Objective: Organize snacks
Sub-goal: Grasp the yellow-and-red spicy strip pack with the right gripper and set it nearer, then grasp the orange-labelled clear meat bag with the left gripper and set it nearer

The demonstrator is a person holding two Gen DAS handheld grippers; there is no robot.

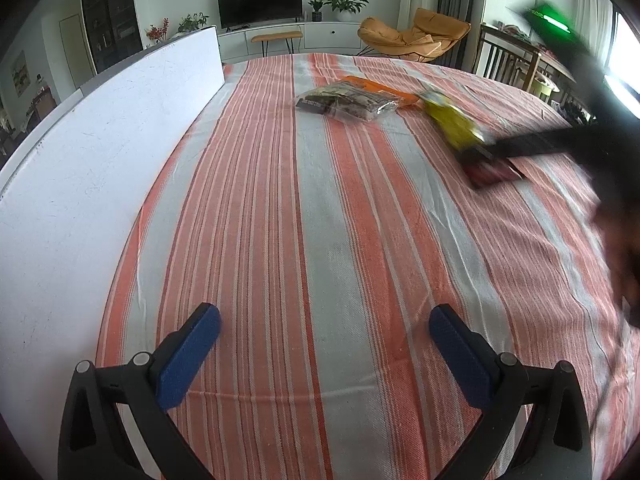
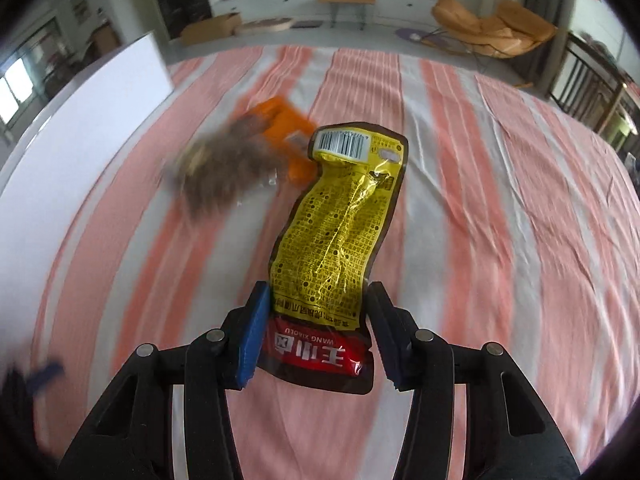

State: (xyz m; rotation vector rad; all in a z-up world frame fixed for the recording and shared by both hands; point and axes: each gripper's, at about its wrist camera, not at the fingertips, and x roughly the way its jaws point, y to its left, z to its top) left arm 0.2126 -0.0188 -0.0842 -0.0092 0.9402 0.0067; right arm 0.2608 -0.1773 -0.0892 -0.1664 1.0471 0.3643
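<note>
My right gripper (image 2: 318,300) is shut on a yellow and red snack packet (image 2: 340,224), held by its red end with the barcode end pointing away, above the striped cloth. It also shows blurred in the left wrist view (image 1: 456,120). A clear bag of dark snacks (image 1: 346,100) lies on an orange packet (image 1: 384,90) at the far middle of the cloth; both are blurred in the right wrist view, the clear bag (image 2: 224,168) and the orange packet (image 2: 286,128). My left gripper (image 1: 324,320) is open and empty, low over the near cloth.
A white board (image 1: 100,152) stands along the left side of the table. The orange-and-grey striped tablecloth (image 1: 320,220) covers the table. A TV, plants, an orange lounge chair (image 1: 416,36) and wooden chairs stand beyond the table.
</note>
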